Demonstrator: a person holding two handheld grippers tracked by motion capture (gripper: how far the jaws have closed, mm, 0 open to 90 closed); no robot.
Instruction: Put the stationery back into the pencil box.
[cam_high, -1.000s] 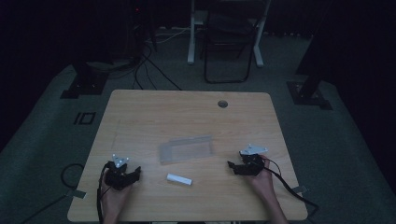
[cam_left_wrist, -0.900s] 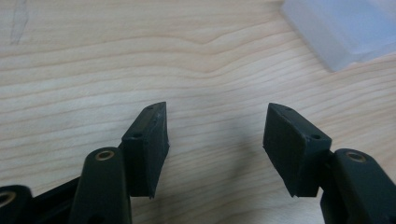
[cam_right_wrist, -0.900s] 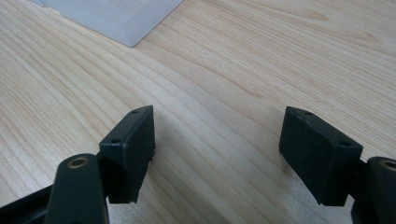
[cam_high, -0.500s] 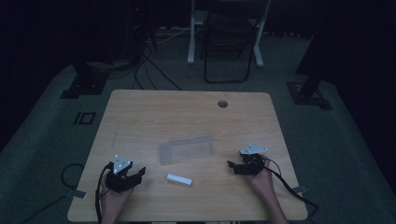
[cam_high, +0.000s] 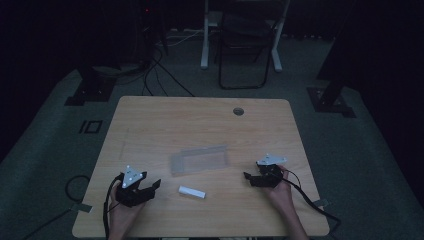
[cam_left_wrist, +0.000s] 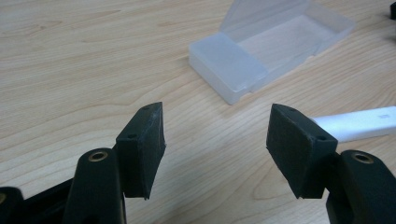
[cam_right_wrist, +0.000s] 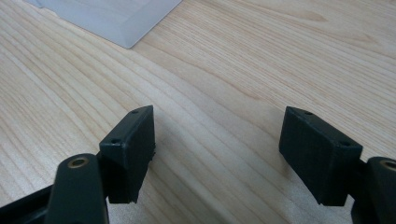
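In the high view a small white oblong plastic stick (cam_high: 192, 192) lies flat on the light wooden worktop (cam_high: 200, 120), in the lower middle of the frame, just below a clear, shallow plastic case with its hinged lid open (cam_high: 200, 160). The stick's long axis runs almost left to right across the picture, its right end dipping slightly toward the bottom edge.

The left gripper (cam_high: 150, 188) sits at the lower left of that frame, just beside the stick's left end and roughly level with it; the right gripper (cam_high: 248, 178) rests at the lower right, farther from the stick and pointing left toward the case. The left hand looks the nearer one for a pick.

In the left gripper view the black fingers (cam_left_wrist: 140, 144) stand apart with bare wood between them, clamped on nothing. The white stick (cam_left_wrist: 359, 123) pokes out from behind the right-hand finger at the right edge of the frame, so it lies off to that side of the gap rather than inside it, and its length runs across the fingers' line of reach. The open case (cam_left_wrist: 261, 51) is in the upper middle, farther ahead. To take the stick, I judge the left gripper must swing toward that side so the gap straddles the stick's narrow width.

In the right gripper view the fingers (cam_right_wrist: 128, 154) are also apart and empty, with a corner of the clear case (cam_right_wrist: 112, 14) at the upper left.
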